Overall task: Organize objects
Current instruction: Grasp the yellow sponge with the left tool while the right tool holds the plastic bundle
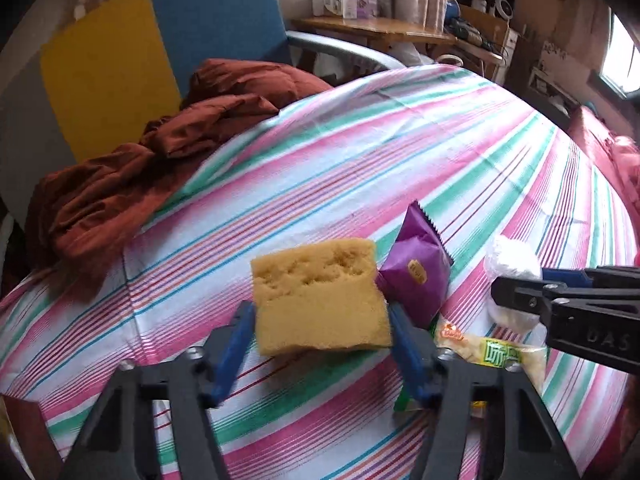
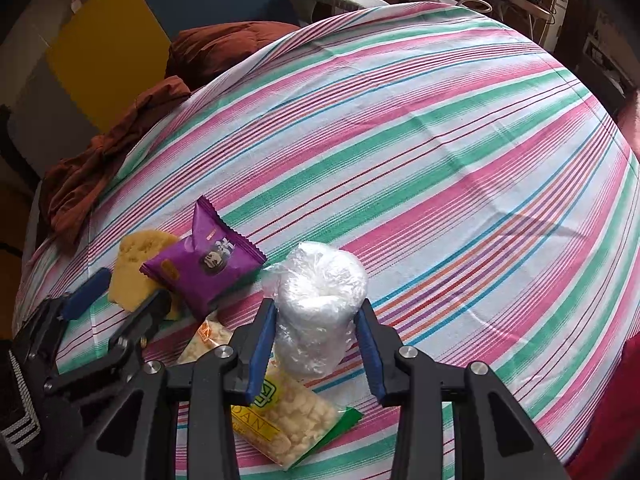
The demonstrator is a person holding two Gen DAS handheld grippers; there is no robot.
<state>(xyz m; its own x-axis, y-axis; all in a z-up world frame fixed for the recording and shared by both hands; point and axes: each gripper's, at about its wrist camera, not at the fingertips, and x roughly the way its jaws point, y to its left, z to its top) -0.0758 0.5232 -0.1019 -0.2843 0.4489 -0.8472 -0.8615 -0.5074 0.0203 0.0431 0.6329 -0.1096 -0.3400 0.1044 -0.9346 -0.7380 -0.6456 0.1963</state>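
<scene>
A yellow sponge [image 1: 320,292] sits tilted between the blue pads of my left gripper [image 1: 320,307], which press on its two sides. The sponge's far corner leans against a purple snack packet [image 1: 416,276]. In the right wrist view my right gripper [image 2: 316,312] is shut on a white roll wrapped in clear plastic [image 2: 320,280], standing upright on the striped cloth [image 2: 440,140]. A clear bag of pale snacks with a green label [image 2: 280,420] lies under and in front of that gripper. The left gripper [image 2: 134,286], the sponge [image 2: 134,256] and the purple packet [image 2: 204,268] show at the left.
A rumpled rust-brown quilt [image 1: 120,184] lies over the cloth's far left edge. Behind it is a blue and yellow chair back [image 1: 160,40]. A wooden desk with boxes [image 1: 380,28] stands further back. The striped cloth stretches wide to the right.
</scene>
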